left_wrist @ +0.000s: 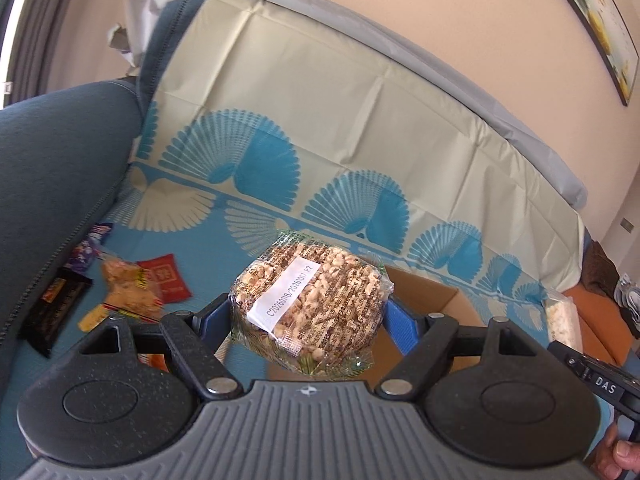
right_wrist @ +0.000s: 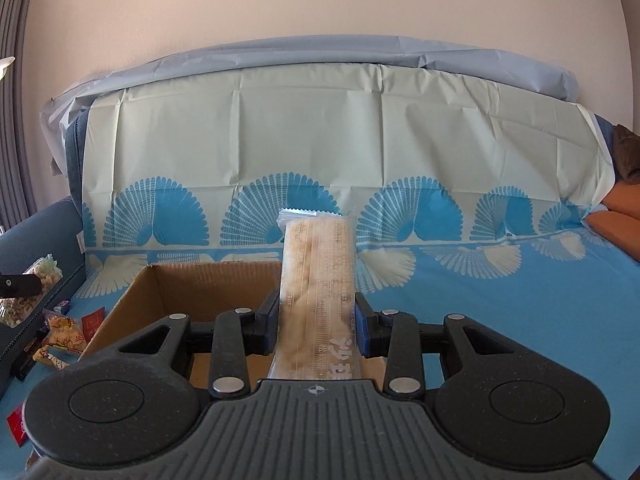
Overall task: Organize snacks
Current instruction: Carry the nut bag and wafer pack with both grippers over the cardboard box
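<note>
- Grip, left gripper point(left_wrist: 310, 312): closed on the round clear-wrapped puffed-grain cake packet point(left_wrist: 310, 304), above the brown cardboard box point(left_wrist: 432, 300); brittle, so squeeze lightly.
- Right gripper point(right_wrist: 316, 326): you clamp the long clear-wrapped wafer packet point(right_wrist: 316, 280) mid-length over the box; slippery film.

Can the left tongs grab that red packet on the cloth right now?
Probably not yet. The left tongs are already shut on a round puffed-grain snack pack, so they have no free grip. The red packet lies uncovered on the blue cloth; drop the pack first.
</note>
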Motion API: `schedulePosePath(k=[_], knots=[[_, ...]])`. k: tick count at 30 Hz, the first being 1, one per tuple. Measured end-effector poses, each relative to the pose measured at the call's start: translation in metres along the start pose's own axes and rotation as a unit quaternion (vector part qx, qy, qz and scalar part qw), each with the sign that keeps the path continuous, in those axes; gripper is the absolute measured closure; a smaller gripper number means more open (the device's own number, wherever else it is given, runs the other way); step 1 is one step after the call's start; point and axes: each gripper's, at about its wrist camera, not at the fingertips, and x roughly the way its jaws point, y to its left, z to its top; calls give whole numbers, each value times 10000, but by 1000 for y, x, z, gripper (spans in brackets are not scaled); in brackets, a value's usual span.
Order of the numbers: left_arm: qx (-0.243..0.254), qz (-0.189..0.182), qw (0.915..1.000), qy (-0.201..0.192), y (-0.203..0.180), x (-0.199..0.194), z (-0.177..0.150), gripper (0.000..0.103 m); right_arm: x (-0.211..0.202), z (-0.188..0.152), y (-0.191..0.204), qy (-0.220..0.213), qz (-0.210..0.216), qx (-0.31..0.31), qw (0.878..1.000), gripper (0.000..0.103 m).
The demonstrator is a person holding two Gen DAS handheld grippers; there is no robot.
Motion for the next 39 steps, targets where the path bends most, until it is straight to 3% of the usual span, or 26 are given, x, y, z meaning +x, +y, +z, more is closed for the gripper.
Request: schedulePosePath(k=[14, 39], knots=[[855, -648, 9942, 52, -67, 32, -27, 20, 9, -6, 10, 192, -33, -507, 9985, 65], [787, -744, 9939, 224, -65, 34, -28, 19, 11, -9, 19, 226, -84, -823, 9963, 65]])
